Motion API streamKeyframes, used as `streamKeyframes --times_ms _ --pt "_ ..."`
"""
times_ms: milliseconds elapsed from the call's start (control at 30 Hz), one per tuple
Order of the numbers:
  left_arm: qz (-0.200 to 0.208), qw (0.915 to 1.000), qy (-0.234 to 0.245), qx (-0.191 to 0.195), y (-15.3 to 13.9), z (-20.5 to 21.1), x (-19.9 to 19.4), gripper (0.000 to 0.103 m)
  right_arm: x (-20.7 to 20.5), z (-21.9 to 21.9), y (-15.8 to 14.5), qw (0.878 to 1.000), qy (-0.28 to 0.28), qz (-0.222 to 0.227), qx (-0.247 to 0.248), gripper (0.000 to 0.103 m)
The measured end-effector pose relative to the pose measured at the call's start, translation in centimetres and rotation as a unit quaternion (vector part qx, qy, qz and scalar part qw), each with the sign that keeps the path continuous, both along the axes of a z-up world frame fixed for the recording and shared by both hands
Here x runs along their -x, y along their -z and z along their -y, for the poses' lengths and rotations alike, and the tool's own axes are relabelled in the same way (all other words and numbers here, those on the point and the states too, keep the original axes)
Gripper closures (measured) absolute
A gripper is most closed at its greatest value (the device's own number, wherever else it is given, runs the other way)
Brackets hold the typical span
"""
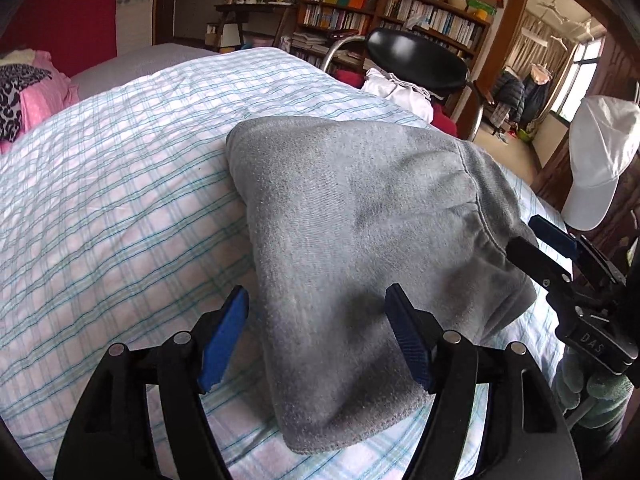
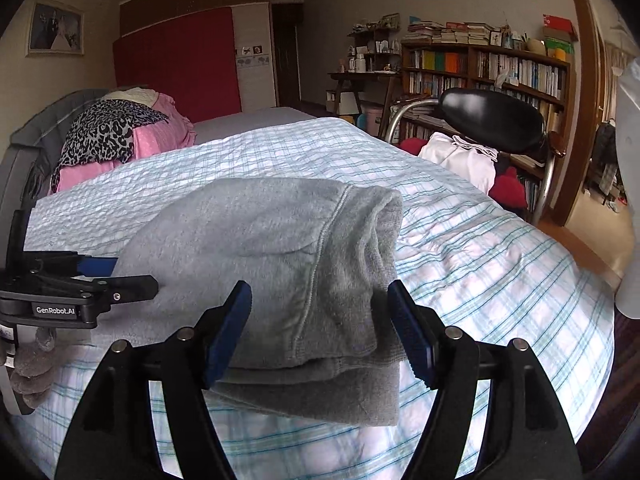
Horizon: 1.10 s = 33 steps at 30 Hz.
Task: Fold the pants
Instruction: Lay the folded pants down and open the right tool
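Grey sweatpants [image 1: 360, 248] lie folded in a thick stack on the checked bedspread [image 1: 100, 200]; they also show in the right wrist view [image 2: 280, 264], with the waistband end folded on top. My left gripper [image 1: 316, 320] is open, its blue pads either side of the near end of the pants, holding nothing. My right gripper [image 2: 320, 312] is open around the near waistband end and grips nothing. The right gripper shows at the pants' right edge in the left wrist view [image 1: 540, 240]. The left gripper shows at the left edge in the right wrist view [image 2: 116, 276].
A pink and leopard-print pile [image 2: 116, 136] lies at the head of the bed. A black chair [image 1: 416, 60] with white cloth stands beside the bed, bookshelves [image 2: 484, 68] behind it. A white cap [image 1: 596, 152] hangs at the right.
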<state>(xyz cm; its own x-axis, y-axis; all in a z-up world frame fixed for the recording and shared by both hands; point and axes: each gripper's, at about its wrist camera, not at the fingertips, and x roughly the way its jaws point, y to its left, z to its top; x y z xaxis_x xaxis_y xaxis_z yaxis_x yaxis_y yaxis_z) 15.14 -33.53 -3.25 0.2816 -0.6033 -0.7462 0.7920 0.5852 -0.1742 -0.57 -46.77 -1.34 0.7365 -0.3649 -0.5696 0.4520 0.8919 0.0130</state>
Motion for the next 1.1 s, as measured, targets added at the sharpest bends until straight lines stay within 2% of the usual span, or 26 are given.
streamKeyframes --times_ms 167,333,700,900,1000,1100 --pt "0.073 0.9969 0.008 -0.026 0.9 0.8 2.7 0.032 0.0 -0.1 2.1 1.0 0.006 -0.025 0.003 0.031" --pt "0.077 0.9967 -0.007 -0.026 2.0 0.9 2.7 0.031 -0.4 -0.6 3.3 0.999 0.014 -0.041 0.022 0.031" --pt "0.136 0.9901 -0.029 -0.019 2.1 0.8 4.4 0.03 -0.5 -0.8 3.7 0.998 0.043 -0.045 0.016 0.03" --pt "0.129 0.991 -0.036 -0.006 1.8 0.0 4.3 0.029 0.2 -1.9 3.0 0.997 0.076 -0.023 0.001 0.023" --pt "0.145 0.9887 -0.038 -0.005 1.6 -0.4 4.8 0.025 0.8 -2.6 2.6 0.996 0.084 -0.014 0.001 0.023" --pt "0.164 0.9856 -0.04 -0.005 1.3 -0.6 5.4 0.022 1.4 -3.7 1.9 0.995 0.096 -0.006 0.02 0.018"
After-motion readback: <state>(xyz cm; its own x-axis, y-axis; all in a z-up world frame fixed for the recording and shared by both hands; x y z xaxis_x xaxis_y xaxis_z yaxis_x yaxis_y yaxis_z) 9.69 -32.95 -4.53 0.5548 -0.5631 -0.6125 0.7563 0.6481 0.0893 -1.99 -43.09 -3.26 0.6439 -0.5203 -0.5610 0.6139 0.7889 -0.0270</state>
